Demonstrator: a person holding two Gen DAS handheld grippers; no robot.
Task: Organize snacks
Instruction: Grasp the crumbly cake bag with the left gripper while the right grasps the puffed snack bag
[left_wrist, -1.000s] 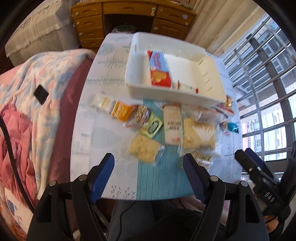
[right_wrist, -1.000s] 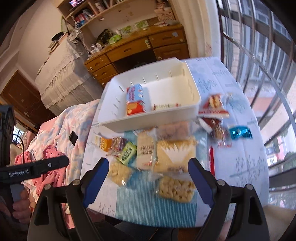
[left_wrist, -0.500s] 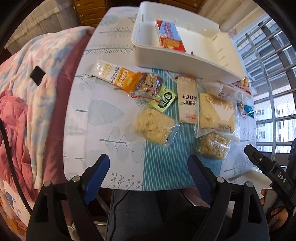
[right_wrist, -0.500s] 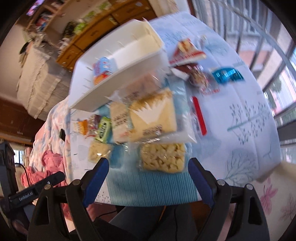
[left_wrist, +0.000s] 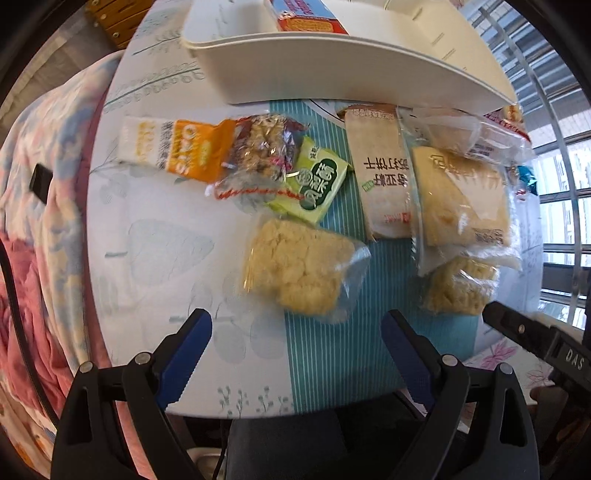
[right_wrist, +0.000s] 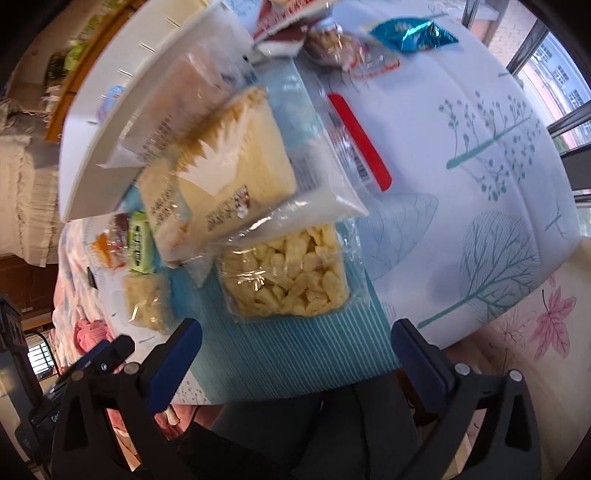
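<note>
Left gripper (left_wrist: 295, 332), seen from its own wrist view: fingers (left_wrist: 186, 349) wide and opening further, nothing between them, poised just above a clear pack of pale crumbly cake (left_wrist: 299, 269) that lies near the front edge of the desk (left_wrist: 147, 236). Right gripper (right_wrist: 293, 345), in its own view: fingers (right_wrist: 173, 360) at their widest and also opening, empty, above a clear pack of puffed pieces (right_wrist: 286, 273) on the striped runner (right_wrist: 295, 354), also toward the front edge.

Change since a second ago: both grippers have dropped from a high overview to close above the snacks, their fingers spreading on the way; the two packs now fill much more of each view. No snack has shifted on the desk.

Outward from the fingers: behind the cake pack lie a green sachet (left_wrist: 319, 182), a clear-wrapped nut bar (left_wrist: 258, 151) and an orange oat packet (left_wrist: 177, 147); to the right, a tan biscuit sleeve (left_wrist: 384, 166) and a large yellow bag (left_wrist: 461, 199). The white tray (left_wrist: 351, 79) stands along the rear of the desk and holds a red and blue box (left_wrist: 306, 16); most snacks remain outside it.

Reading: each gripper appears set to close on its nearest pack, so two pickups are about to begin and sorting is at an early stage.
</note>
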